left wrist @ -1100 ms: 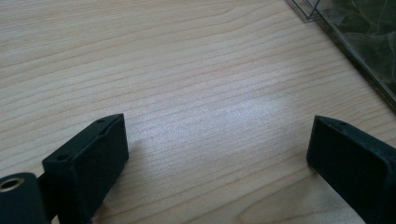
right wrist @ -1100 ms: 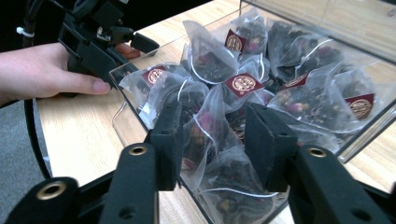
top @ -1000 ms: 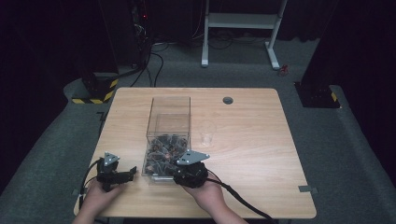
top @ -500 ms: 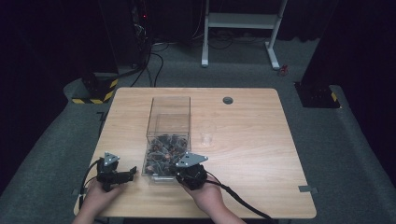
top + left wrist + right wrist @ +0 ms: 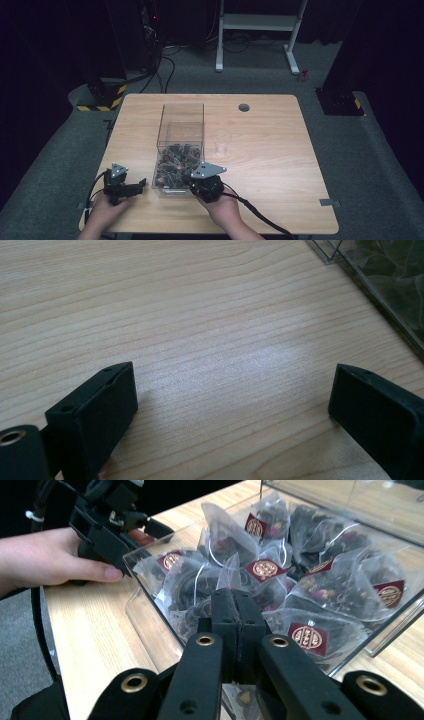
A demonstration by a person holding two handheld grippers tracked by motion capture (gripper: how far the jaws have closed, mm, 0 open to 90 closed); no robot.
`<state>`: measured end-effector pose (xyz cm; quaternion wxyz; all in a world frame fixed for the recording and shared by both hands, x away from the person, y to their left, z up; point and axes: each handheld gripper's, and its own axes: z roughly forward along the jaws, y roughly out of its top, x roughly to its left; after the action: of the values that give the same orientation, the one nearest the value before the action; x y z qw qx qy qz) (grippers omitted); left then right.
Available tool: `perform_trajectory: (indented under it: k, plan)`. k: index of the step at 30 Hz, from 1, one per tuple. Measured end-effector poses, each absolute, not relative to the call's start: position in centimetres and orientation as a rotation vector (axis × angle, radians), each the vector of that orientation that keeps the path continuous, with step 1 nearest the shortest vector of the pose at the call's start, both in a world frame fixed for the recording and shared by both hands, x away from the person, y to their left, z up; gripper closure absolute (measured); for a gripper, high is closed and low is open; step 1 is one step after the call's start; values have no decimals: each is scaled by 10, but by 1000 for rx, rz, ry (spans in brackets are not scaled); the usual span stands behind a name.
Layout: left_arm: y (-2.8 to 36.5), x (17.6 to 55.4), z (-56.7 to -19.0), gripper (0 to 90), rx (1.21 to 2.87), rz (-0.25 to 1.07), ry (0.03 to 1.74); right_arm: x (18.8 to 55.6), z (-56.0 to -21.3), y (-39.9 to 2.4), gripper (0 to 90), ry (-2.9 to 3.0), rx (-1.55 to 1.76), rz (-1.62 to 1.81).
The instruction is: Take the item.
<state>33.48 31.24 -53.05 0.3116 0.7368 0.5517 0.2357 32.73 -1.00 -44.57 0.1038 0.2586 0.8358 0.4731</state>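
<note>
With our right gripper (image 5: 235, 597) clamped on a tea bag (image 5: 227, 577) inside the clear box (image 5: 181, 116), we lift slowly so neighbouring bags stay behind, while our left gripper (image 5: 235, 405) rests spread beside it.

Dark red labels with gold emblems are being shown on translucent tea bags (image 5: 320, 587) inside the clear box (image 5: 181, 131), upon the pale wood-grained table (image 5: 270, 150).

**No readable wording on the tea bags**

The tea bags (image 5: 260, 570) in the clear box (image 5: 150, 625) carry dark red tags (image 5: 306, 636) with a round gold emblem; its lettering is too small to read.
</note>
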Motion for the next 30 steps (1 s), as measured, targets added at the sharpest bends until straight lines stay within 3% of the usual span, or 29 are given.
perform_trajectory:
  k: [30]
  plan:
    - [313, 335, -530, 57, 1947, 624, 1455, 329, -417, -46, 900, 2299, 803, 1472]
